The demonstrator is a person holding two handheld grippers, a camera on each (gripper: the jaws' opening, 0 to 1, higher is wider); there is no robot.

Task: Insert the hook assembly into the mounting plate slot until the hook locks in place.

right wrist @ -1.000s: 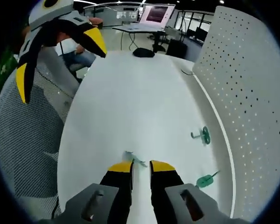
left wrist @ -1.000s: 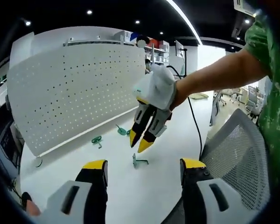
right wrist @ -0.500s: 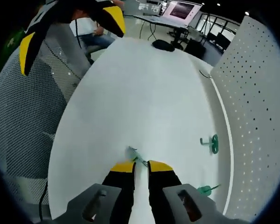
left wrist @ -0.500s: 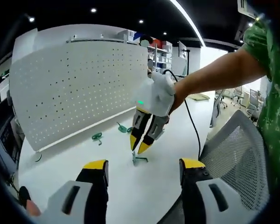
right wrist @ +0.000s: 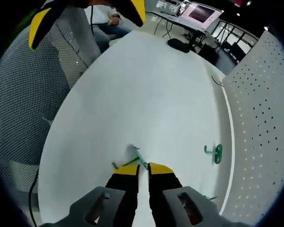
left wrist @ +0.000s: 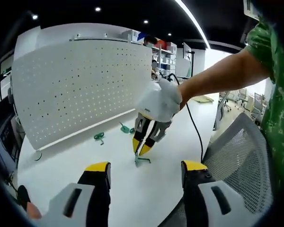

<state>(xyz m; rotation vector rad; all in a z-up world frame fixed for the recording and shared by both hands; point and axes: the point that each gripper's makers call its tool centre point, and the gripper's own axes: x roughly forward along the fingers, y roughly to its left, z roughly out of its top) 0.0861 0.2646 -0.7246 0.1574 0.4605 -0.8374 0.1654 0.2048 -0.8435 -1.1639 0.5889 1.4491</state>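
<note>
While the green hook [left wrist: 142, 161] lies on the white tabletop [left wrist: 132, 194] just under the yellow tips of the right gripper [left wrist: 142, 147], it looks like the pick-up is only starting, and this is where it can fail. Seen from the right gripper view, the same hook [right wrist: 132, 158] sits right at the tips of that gripper [right wrist: 143, 171], whose fingers are nearly together with only a thin gap; whether they already pinch the wire I cannot tell. A thin wire piece flat on a smooth surface can skid away or pivot if the fingers close off-centre, and a hold on one leg alone could let it swing during the carry. The left gripper [left wrist: 144, 172] hangs well back with its fingers wide apart and empty. Two more green hooks, one [left wrist: 99, 137] and another [left wrist: 127, 129], lie near the foot of the perforated mounting plate [left wrist: 80, 90], which stands upright along the far edge of the tabletop. A crooked grip would make lining the hook up with a small hole hard, and a push at an angle could jam it without locking. A mesh chair back [left wrist: 236, 156] stands close beside the person's arm [left wrist: 217, 75].
</note>
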